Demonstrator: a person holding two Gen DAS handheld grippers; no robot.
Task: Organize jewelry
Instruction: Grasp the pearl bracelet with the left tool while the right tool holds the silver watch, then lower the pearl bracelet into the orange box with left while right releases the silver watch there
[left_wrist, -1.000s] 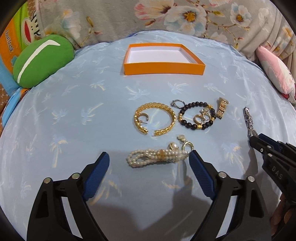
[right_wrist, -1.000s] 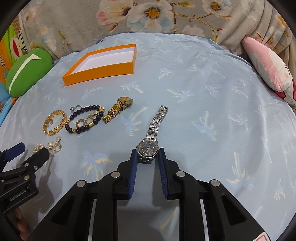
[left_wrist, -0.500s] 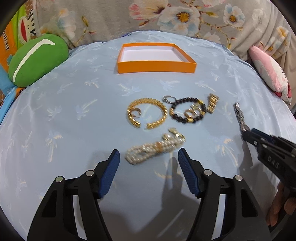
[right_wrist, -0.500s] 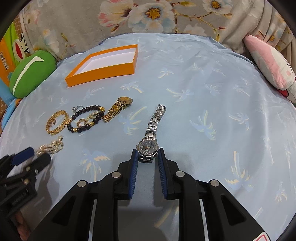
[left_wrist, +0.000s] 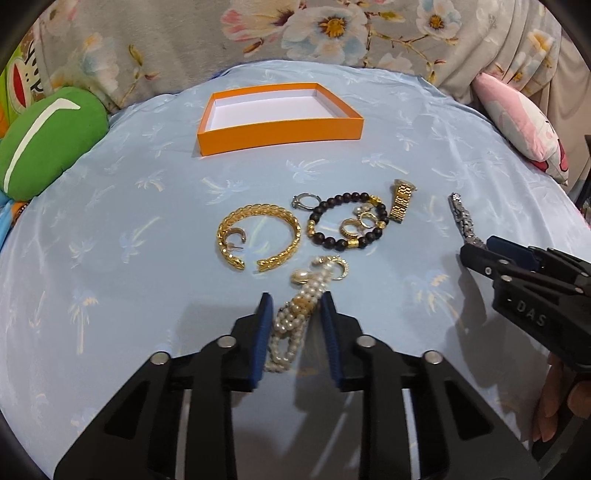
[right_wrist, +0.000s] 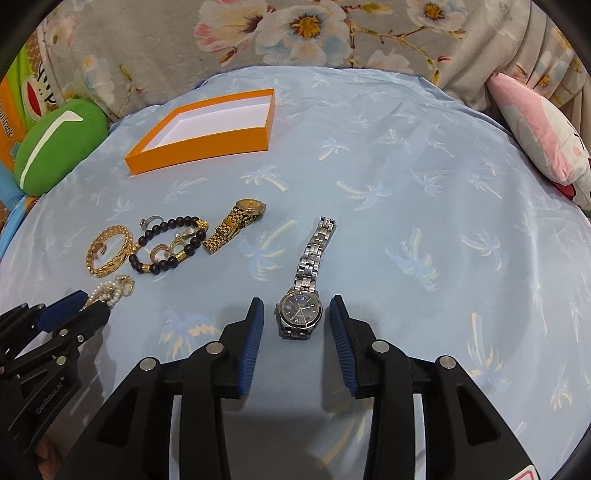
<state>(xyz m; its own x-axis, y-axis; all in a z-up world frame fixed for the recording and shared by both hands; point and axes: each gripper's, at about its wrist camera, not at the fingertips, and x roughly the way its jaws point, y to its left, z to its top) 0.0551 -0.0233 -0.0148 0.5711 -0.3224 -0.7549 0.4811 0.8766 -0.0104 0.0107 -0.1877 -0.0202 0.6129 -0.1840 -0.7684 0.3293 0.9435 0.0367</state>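
A light blue cloth (left_wrist: 147, 229) printed with pale palm trees is seen spread over a soft surface, with jewelry scattered across it. The left gripper (left_wrist: 293, 314) is lowered over a pearl bracelet (left_wrist: 295, 321), its blue-padded fingers closed in against both sides of the strand. Just beyond it, a gold braided bangle (left_wrist: 258, 236), a dark beaded bracelet (left_wrist: 345, 223) with small gold earrings inside it, a silver ring (left_wrist: 304, 201) and a gold watch (left_wrist: 400, 201) are laid close together. The right gripper (right_wrist: 297, 321) is held with its fingers parted on either side of a silver watch (right_wrist: 301, 308), and no pad is seen touching the case; the watch lies flat on the cloth with its band stretched away from the camera. An empty orange box (left_wrist: 280, 127) with a white interior is placed farther back. A green cushion (left_wrist: 48, 144) and a pink cushion (right_wrist: 543, 133) are seen at the edges.
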